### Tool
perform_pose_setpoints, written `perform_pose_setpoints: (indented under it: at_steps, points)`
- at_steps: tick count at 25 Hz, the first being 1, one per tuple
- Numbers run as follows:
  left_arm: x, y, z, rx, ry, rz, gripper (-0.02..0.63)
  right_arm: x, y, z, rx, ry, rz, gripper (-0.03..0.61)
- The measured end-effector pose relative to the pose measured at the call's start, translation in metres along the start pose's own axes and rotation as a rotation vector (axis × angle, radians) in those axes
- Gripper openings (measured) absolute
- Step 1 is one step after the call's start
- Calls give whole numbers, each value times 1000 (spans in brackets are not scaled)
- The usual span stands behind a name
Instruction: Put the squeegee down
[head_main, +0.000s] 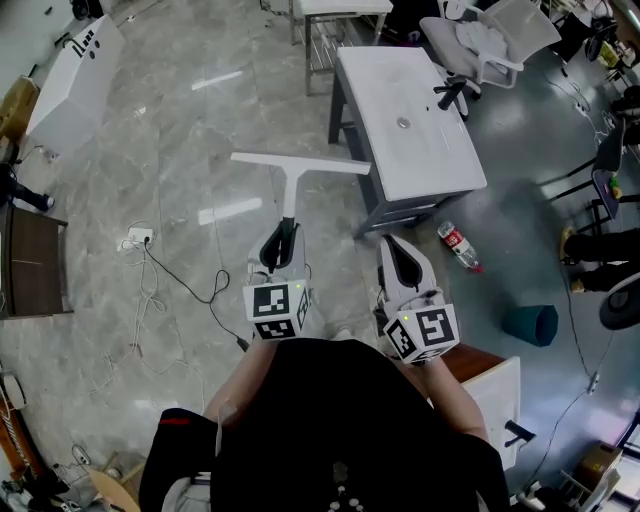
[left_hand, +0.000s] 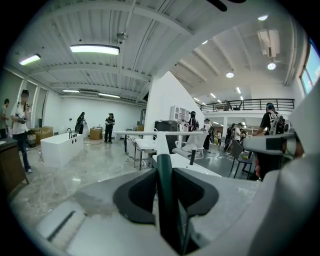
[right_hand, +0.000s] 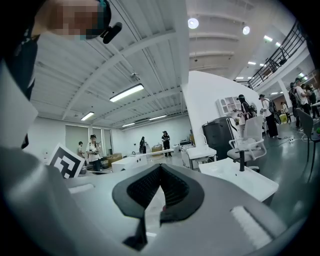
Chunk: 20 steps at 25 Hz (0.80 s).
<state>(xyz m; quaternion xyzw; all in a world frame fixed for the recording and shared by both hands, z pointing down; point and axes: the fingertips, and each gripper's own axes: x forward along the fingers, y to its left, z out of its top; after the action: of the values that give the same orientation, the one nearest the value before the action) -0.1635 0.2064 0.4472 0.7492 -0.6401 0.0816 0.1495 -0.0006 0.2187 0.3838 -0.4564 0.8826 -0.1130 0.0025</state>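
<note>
A squeegee with a long white blade and a dark green handle sticks out level over the marble floor. My left gripper is shut on its handle. In the left gripper view the green handle runs between the two dark pads and the white blade lies crosswise beyond them. My right gripper is held alongside on the right, shut with nothing in it; in the right gripper view its ribbed pads meet at the tips. A white washbasin table stands just ahead to the right.
A plastic bottle lies on the floor beside the table. A teal bin stands at the right, cables and a power strip at the left. An office chair is behind the table, a white tub far left. People stand in the background.
</note>
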Motion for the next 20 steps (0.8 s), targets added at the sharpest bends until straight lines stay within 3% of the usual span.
perform_pose_setpoints:
  at_steps: [14,20]
  points:
    - [31,69,17,-9,-2,26,106,63,23,-3,12,5,-26,2]
    - [41,71,12,-22,20,7,106,78,19,2,-1,16,-37,2]
